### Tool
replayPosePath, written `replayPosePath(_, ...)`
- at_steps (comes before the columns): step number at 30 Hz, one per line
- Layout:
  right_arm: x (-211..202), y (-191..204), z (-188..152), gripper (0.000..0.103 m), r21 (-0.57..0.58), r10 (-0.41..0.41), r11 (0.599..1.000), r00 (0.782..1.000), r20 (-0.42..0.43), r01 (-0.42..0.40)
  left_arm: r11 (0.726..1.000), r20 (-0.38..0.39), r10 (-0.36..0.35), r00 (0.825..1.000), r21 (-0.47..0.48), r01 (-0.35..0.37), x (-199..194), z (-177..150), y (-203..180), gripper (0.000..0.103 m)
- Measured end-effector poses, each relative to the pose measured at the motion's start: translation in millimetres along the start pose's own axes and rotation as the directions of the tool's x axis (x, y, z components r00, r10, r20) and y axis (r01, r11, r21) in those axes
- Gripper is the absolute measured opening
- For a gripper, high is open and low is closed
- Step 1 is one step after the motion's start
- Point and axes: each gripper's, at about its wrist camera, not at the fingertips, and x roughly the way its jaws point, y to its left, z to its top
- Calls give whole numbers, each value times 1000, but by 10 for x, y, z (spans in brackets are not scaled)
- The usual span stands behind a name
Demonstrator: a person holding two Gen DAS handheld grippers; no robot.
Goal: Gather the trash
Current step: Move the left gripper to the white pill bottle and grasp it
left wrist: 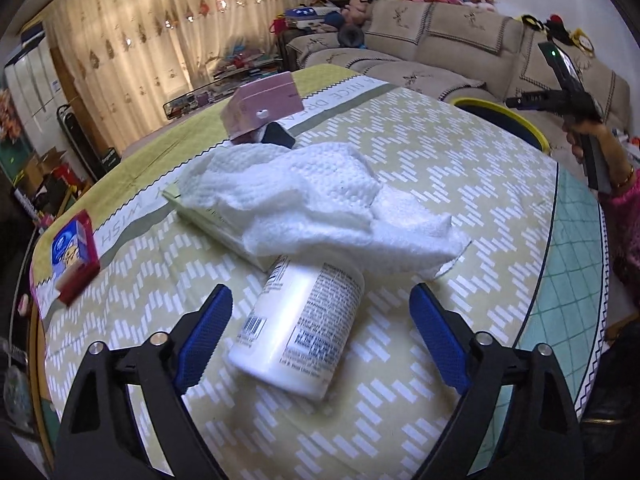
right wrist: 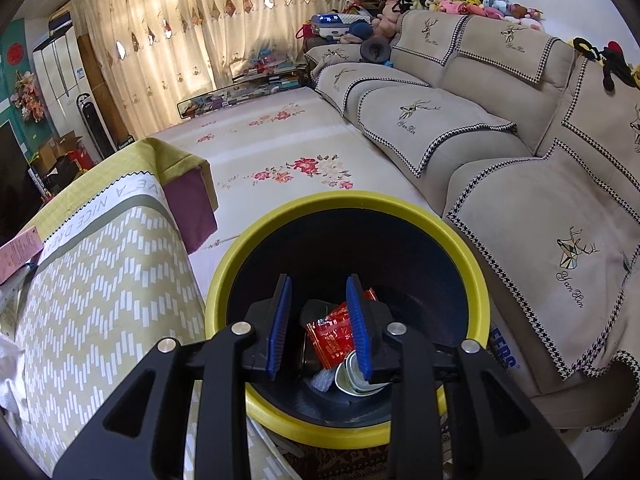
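My left hand-held gripper (left wrist: 320,322) stands wide open, its blue pads either side of a white bottle (left wrist: 302,328) lying on the desk (left wrist: 460,184) without touching it. At 12 o'clock beyond the bottle lies a crumpled paper towel (left wrist: 316,200); at 9 o'clock, a red box (left wrist: 76,256). My right hand-held gripper (right wrist: 318,322) hangs part open and empty above the yellow-rimmed bin (right wrist: 476,276), which contains a red wrapper (right wrist: 332,334).

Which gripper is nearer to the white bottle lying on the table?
Left. The left gripper straddles the white bottle, open, pads not touching. The right gripper hangs over the yellow-rimmed bin.
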Motion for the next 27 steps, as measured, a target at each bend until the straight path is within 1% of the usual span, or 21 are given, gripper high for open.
replayPosePath(3, -4, -4, -14, 27, 0, -1, 1000, 1000, -3, 1, 1000, -7, -10, 1000, 26, 11, 49, 28, -19, 82)
replayPosePath(7, -4, -7, -39, 27, 3, 2, 1000, 1000, -9, -2, 999, -15, -5, 1000, 54, 6, 103, 44, -64, 79)
replayPosePath(10, -3, -12, -57, 27, 4, 6, 1000, 1000, -12, -6, 999, -18, -2, 1000, 53, 3, 117, 61, -54, 71)
replayPosePath(12, -7, -4, -70, 27, 3, 7, 1000, 1000, -13, -7, 999, -19, 0, 1000, 43, 1, 123, 72, -21, 62)
replayPosePath(14, -9, 2, -75, 27, 4, 12, 1000, 1000, -15, -12, 1000, -20, 0, 1000, 32, 1, 128, 75, -1, 55)
replayPosePath(17, -27, 12, -93, 27, 4, 20, 1000, 1000, -13, -20, 1000, -20, -9, 1000, 15, 10, 97, 48, 41, 55)
replayPosePath(22, -75, 14, -115, 27, 4, 36, 999, 999, -9, -36, 1000, -16, 9, 1000, -8, -9, -6, -62, 42, 52)
replayPosePath(27, -124, 10, -158, 27, 7, 53, 999, 999, -8, -53, 998, -9, 30, 999, -59, -31, -198, -245, 18, 50)
